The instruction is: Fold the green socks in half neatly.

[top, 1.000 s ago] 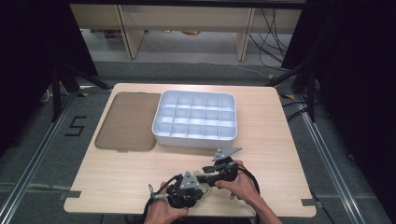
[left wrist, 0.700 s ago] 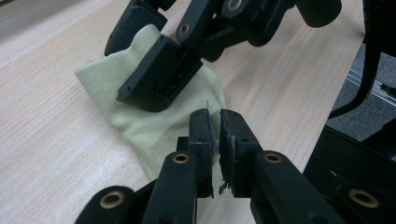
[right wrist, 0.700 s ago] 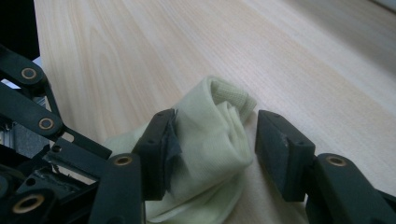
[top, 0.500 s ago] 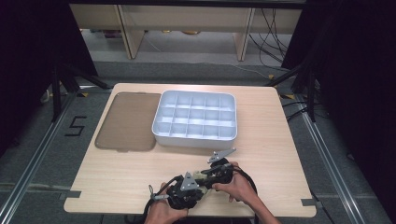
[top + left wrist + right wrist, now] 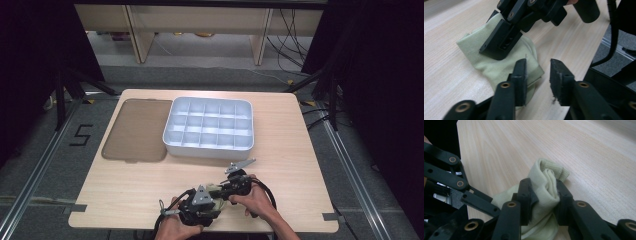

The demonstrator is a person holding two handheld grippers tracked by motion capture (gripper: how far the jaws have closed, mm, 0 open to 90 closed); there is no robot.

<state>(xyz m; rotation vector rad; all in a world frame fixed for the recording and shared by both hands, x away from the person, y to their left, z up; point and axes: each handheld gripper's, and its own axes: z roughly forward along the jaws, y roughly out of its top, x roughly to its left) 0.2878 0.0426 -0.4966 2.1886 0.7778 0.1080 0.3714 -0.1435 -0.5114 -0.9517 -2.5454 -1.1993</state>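
Near the table's [image 5: 150,200] front edge I see my right gripper [image 5: 543,195] pinching a pale green sock [image 5: 544,187] — its jaws have just been closing and now press a bunched fold between them. My left gripper [image 5: 538,72] has just been opening; its jaws stand apart, the sock beside one jaw. Farther back sit the white compartment tray [image 5: 172,142] and a brown lid [image 5: 135,130] — side by side.

Pale yellow-green ribbed cloth [image 5: 544,192] bunches between the black right claw [image 5: 543,195]. The left claw [image 5: 537,78] is black too, with brassy rivets. Beyond the cloth, the light wood-grain desk [image 5: 300,150] carries a white compartment tray [image 5: 209,126] and brown lid [image 5: 136,130].
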